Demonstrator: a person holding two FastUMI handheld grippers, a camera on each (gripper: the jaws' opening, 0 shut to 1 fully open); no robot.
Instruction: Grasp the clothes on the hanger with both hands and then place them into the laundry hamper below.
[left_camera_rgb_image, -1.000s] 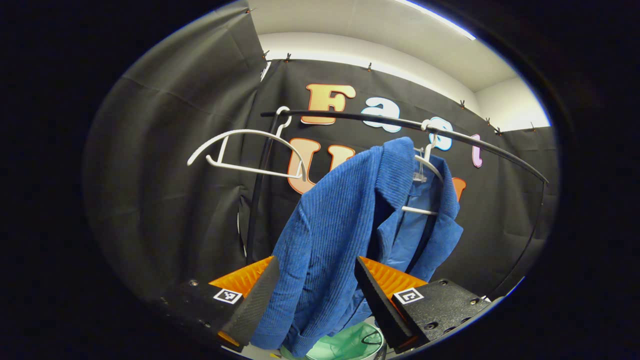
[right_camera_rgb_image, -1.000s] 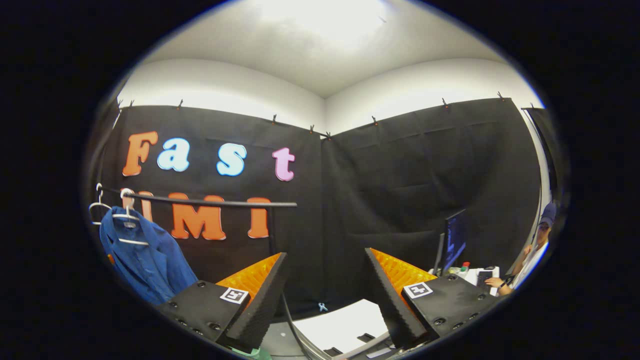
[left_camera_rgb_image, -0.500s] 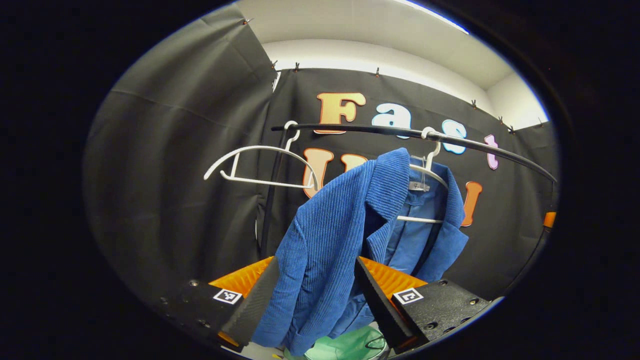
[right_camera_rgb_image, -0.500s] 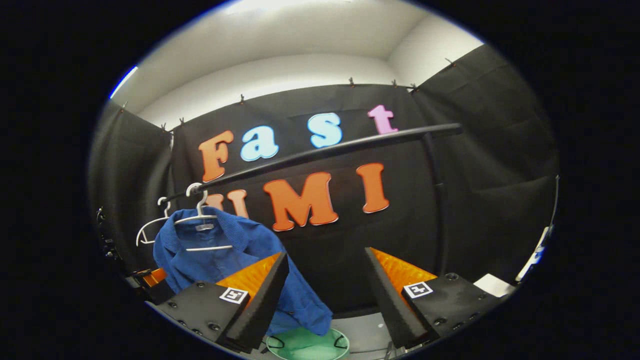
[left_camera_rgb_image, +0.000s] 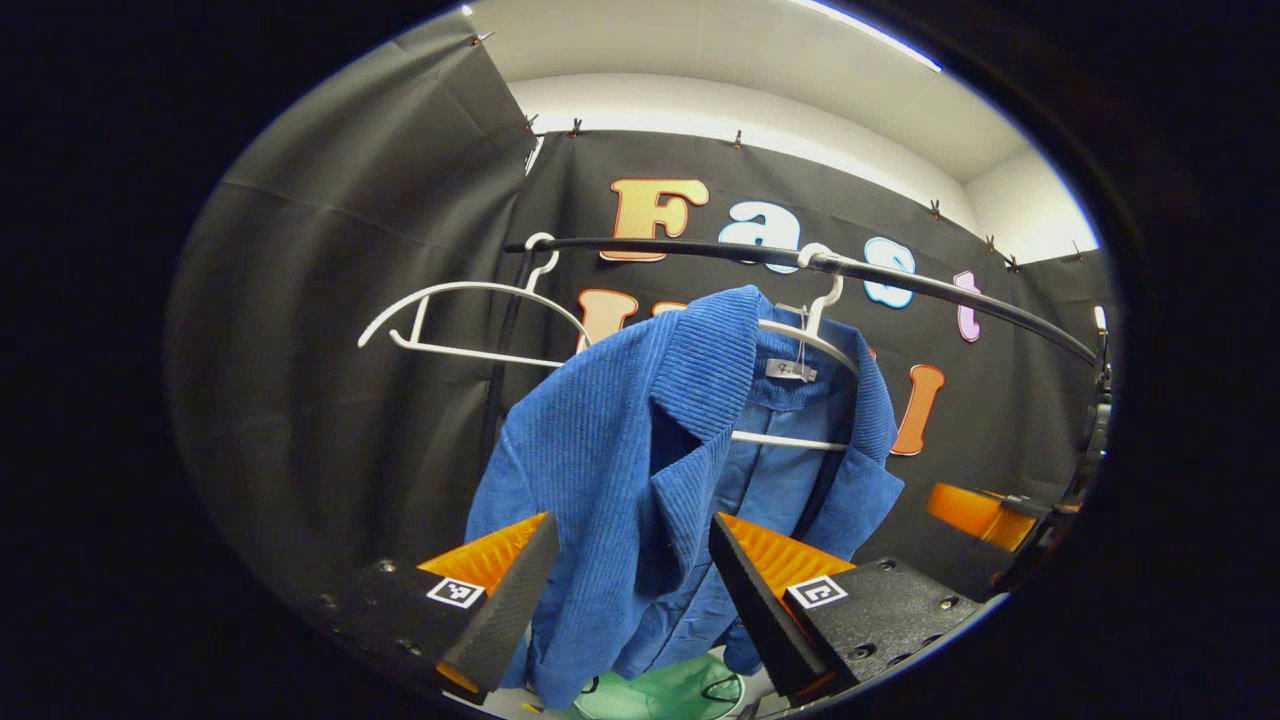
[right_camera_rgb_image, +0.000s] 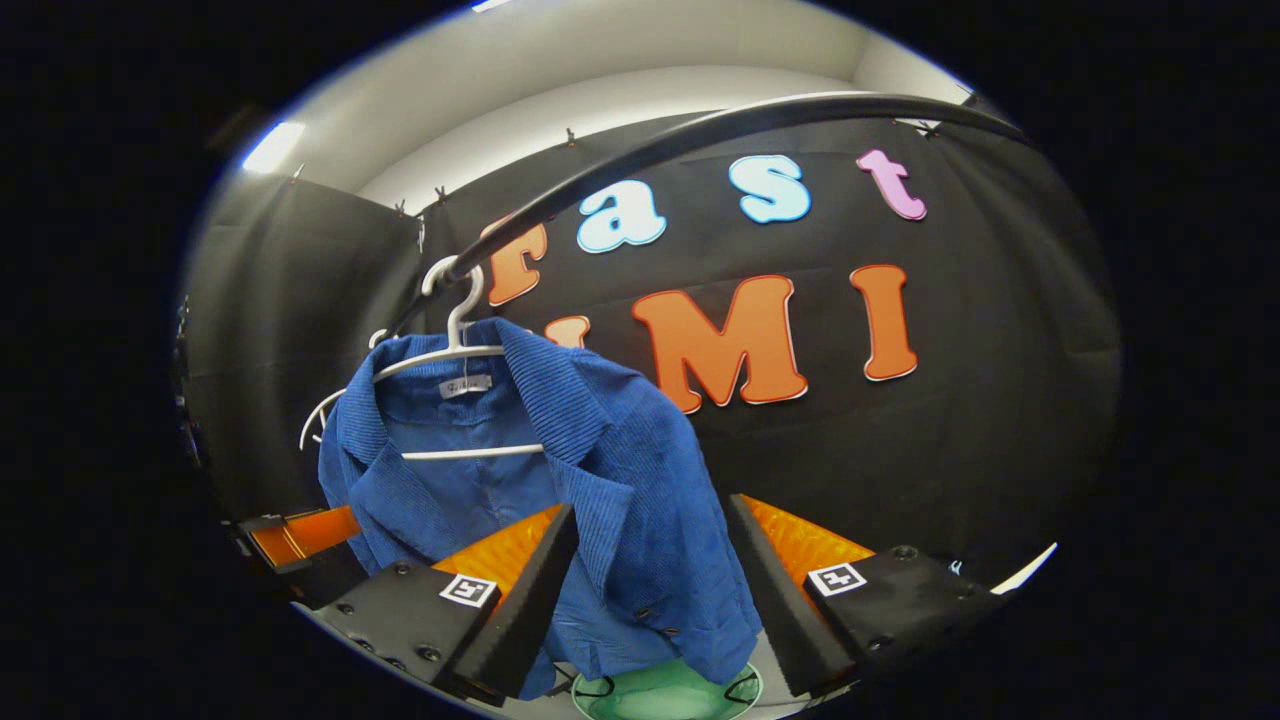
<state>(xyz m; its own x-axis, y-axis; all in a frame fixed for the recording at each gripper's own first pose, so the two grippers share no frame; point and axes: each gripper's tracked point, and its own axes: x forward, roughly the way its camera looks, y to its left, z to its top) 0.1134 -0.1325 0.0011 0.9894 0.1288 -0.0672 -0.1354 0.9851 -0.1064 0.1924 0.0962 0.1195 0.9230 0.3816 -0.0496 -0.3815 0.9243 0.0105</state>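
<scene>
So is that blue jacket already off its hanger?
No, in the right gripper view the blue jacket hangs on its white hanger, hooked over the black rail.

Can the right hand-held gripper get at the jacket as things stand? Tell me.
Probably yes. The right hand-held gripper is open, the jacket hangs straight ahead between its fingers, and nothing stands between them.

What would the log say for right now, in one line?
phase: approach | blue jacket: on white hanger, ungrasped | left hand-held gripper: open | right hand-held gripper: open | green hamper: below jacket
</scene>
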